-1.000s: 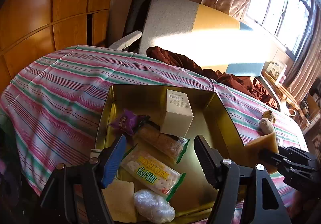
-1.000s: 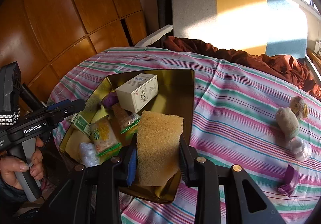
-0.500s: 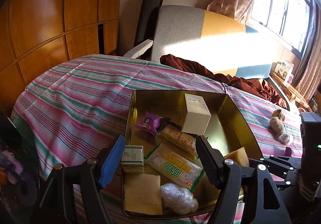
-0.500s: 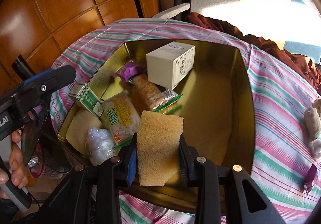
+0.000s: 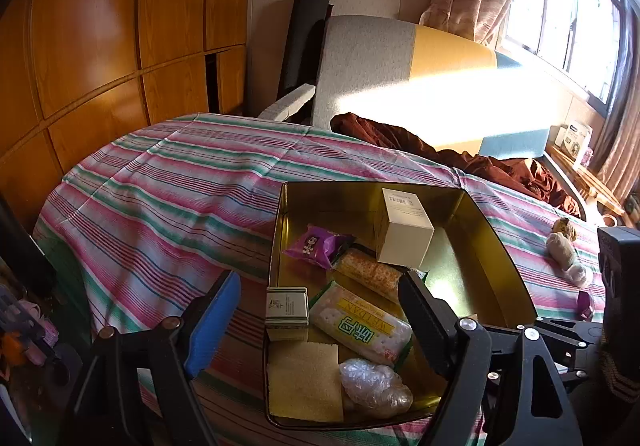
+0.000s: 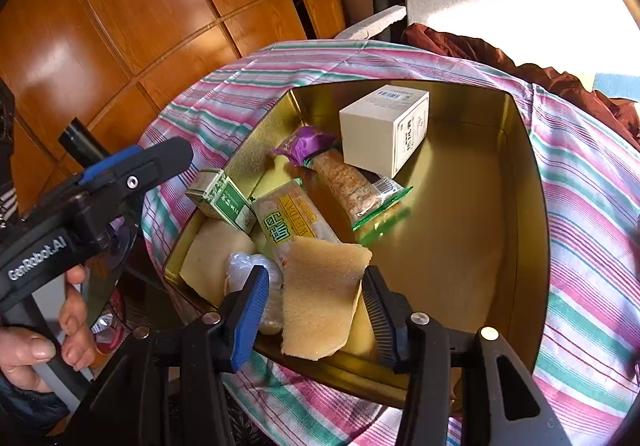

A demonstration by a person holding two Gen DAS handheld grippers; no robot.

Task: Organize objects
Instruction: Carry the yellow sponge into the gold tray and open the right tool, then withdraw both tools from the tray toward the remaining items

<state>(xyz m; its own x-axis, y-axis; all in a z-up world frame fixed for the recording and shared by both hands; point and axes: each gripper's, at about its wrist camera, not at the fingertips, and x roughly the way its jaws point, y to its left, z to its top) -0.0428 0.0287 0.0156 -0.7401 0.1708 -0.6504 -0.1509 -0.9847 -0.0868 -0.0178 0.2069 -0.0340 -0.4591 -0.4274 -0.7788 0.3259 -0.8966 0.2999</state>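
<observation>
Right gripper (image 6: pixel 316 310), jaws parted loosely around an upright sponge (image 6: pixel 320 294), long axis vertical, over the gold tin's (image 6: pixel 520 206) near corner; left gripper (image 5: pixel 320 310) open, empty.

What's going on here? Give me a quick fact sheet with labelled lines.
Setting: gold tin on a striped cloth
In the tin: white box, purple packet, cracker pack, green box, plastic bag, flat sponge
Right gripper: jaws apart, a second sponge between them over the tin's near edge
Left gripper: open, empty
Left outside: small items on the cloth
</observation>
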